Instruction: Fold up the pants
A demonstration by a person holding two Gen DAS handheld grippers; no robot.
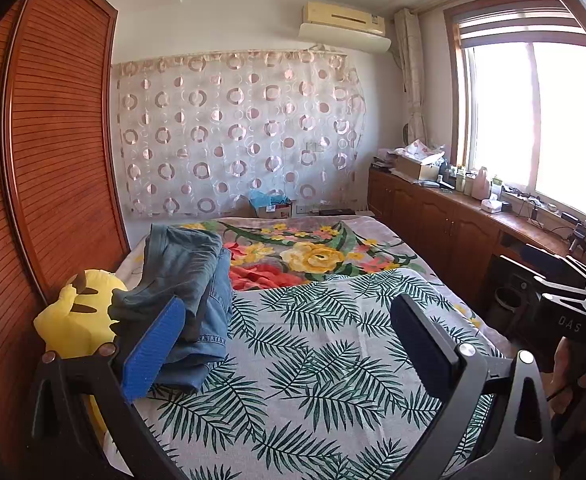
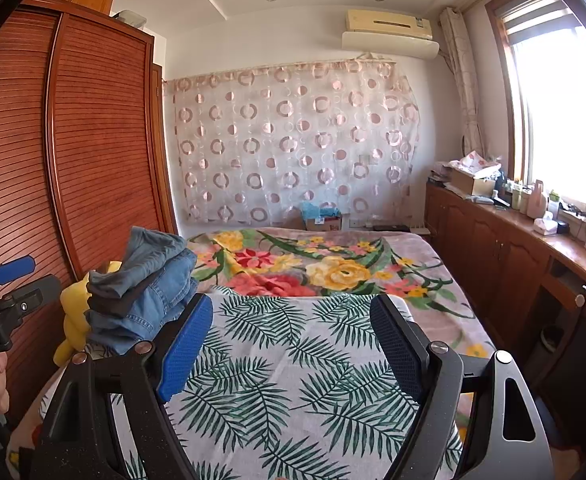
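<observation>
1. A yellow plush toy (image 1: 75, 316) lies at the far left edge of the bed (image 1: 373, 360), against the wardrobe (image 1: 45, 160). If the heap beside it gets dragged, the toy could be knocked to the floor.
2. The pants (image 1: 191, 280) sit just right of the toy, bunched in a heap of denim on the leaf-print sheet (image 1: 313, 360), with more than one garment seemingly stacked together. A grab at the top could lift several layers at once, or pull the whole pile over.
3. The left gripper (image 1: 289, 344) hovers above the sheet with its jaws spread wide and nothing between them. Its left pad appears to overlap the heap's near edge, though contact cannot be confirmed.
4. The right gripper (image 2: 291, 344) is likewise spread and empty, over the bare sheet to the right of the pants. Reaching left from here, it may cross the other gripper's path.
5. The floral blanket (image 1: 313, 256) lies beyond. Loose bedding could be pinched along with the denim.
</observation>
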